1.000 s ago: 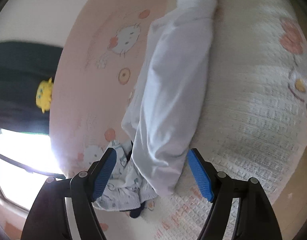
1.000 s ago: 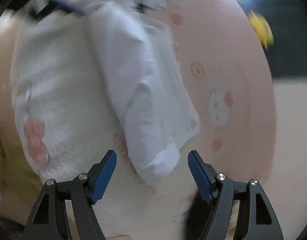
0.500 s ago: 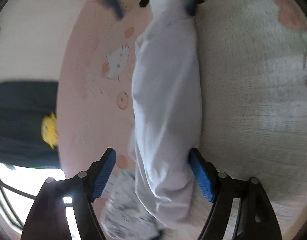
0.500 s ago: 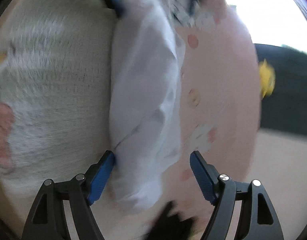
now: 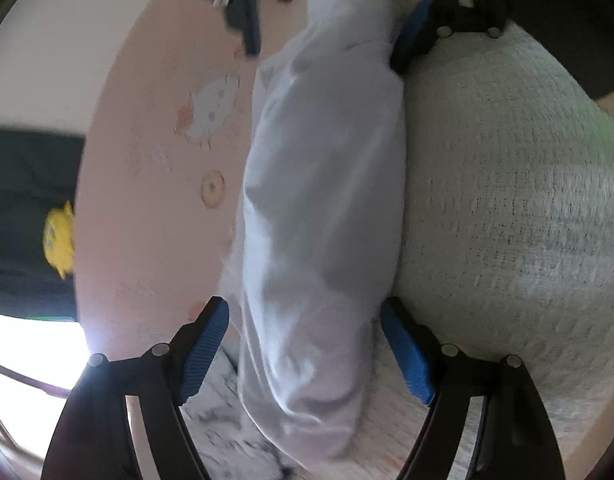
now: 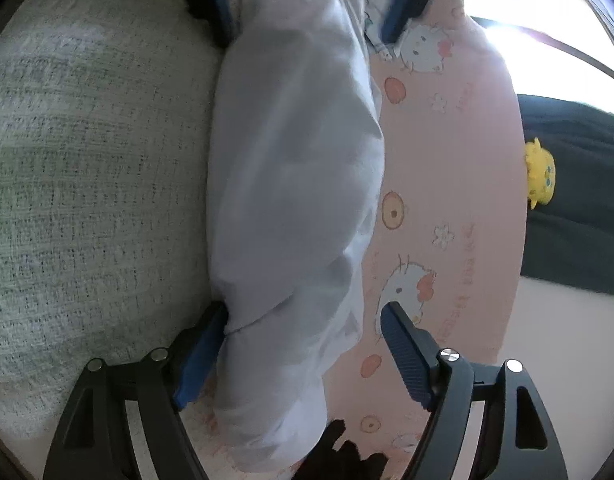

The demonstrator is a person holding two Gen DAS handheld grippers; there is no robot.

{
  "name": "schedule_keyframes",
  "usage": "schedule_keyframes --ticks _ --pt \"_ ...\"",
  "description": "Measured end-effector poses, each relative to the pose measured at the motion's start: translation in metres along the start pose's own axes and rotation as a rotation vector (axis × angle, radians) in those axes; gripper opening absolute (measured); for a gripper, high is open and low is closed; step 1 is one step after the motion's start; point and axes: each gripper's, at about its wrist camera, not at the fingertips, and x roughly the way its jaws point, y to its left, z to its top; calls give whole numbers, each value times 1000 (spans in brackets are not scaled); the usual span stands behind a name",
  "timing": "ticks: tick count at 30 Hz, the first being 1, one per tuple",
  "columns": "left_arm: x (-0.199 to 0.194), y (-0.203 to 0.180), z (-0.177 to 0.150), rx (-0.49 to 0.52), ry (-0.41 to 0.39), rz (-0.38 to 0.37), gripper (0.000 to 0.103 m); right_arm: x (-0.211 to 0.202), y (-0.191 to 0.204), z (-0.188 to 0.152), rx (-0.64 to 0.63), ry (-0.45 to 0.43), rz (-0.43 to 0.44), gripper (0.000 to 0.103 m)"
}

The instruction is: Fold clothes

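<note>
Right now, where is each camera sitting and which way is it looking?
Left wrist: sits on the left gripper, looking along the white garment toward the right gripper at its far end; its own blue fingers show.
Right wrist: sits on the right gripper, looking back along the garment toward the left gripper; its blue fingers show.
Shared: the garment, pink cartoon sheet, white woven blanket, yellow toy.

Daylight pours in from a window (image 6: 547,40), blown out to white glare in both views. The scene is otherwise soft and dim. Fisheye bending warps the edges, with dark corners. Slight motion blur smears the cloth (image 5: 319,200).
</note>
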Motion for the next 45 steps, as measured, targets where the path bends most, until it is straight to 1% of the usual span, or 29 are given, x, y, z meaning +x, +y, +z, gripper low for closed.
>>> schedule_keyframes --ticks 2,3,4,5,6,7,8,9,10,11,14,17,19,23,27,30,33,37,38,40,43,45 --pt "4 2 -1 29 -5 50 88 -5 6 1 -39 -41 -31 78" --pt "7 3 -2 46 0 68 88 -6 8 2 -56 -55 -32 78" --pt "8 3 -5 49 -12 63 88 -8 10 3 -73 -69 -33 76" --pt "8 3 -7 45 -33 49 84 -9 13 4 -91 -80 -29 67" --pt "8 1 -9 45 -47 14 65 -10 17 5 -110 -87 -15 57" --pt "7 -2 -11 46 -57 -31 50 -11 20 6 -128 -94 -2 53" --pt "7 -5 -13 48 -68 -76 34 -12 24 7 -147 -101 12 45" --pt "5 -11 -15 67 -87 -63 30 -12 27 8 -158 -106 22 36" --pt "4 -16 -15 81 -96 -42 28 -13 29 8 -157 -108 28 34" --pt "4 -15 -14 64 -85 -48 27 -14 32 9 -153 -110 31 30" --pt "9 -6 -12 -23 -66 -100 26 -16 31 15 -119 -107 52 28" --pt "13 3 -12 -115 -38 -151 26 -15 18 21 -16 -94 131 28" --pt "13 -1 -14 -168 -14 -170 26 -14 11 26 49 -79 167 28" --pt "15 -9 -27 -211 -19 -167 26 -16 9 34 93 -71 170 27" --pt "13 -6 -32 -311 9 -195 27 -17 6 41 146 -65 181 27" --pt "11 -10 -30 -307 26 -159 27 -17 3 46 186 -60 190 28" --pt "15 -7 -26 -335 43 -162 27 -19 1 52 216 -43 198 28" --pt "12 -7 -27 -346 47 -161 27 -24 2 35 230 -44 212 27" --pt "12 -6 -27 -346 51 -166 27 -25 2 31 234 -44 216 24" --pt "22 5 -24 -364 58 -210 27 -28 3 22 241 -44 223 23" --pt "28 24 -25 -443 96 -329 26 -31 4 9 252 -44 234 23" --pt "25 31 -28 -484 108 -384 25 -33 4 0 259 -44 241 23"
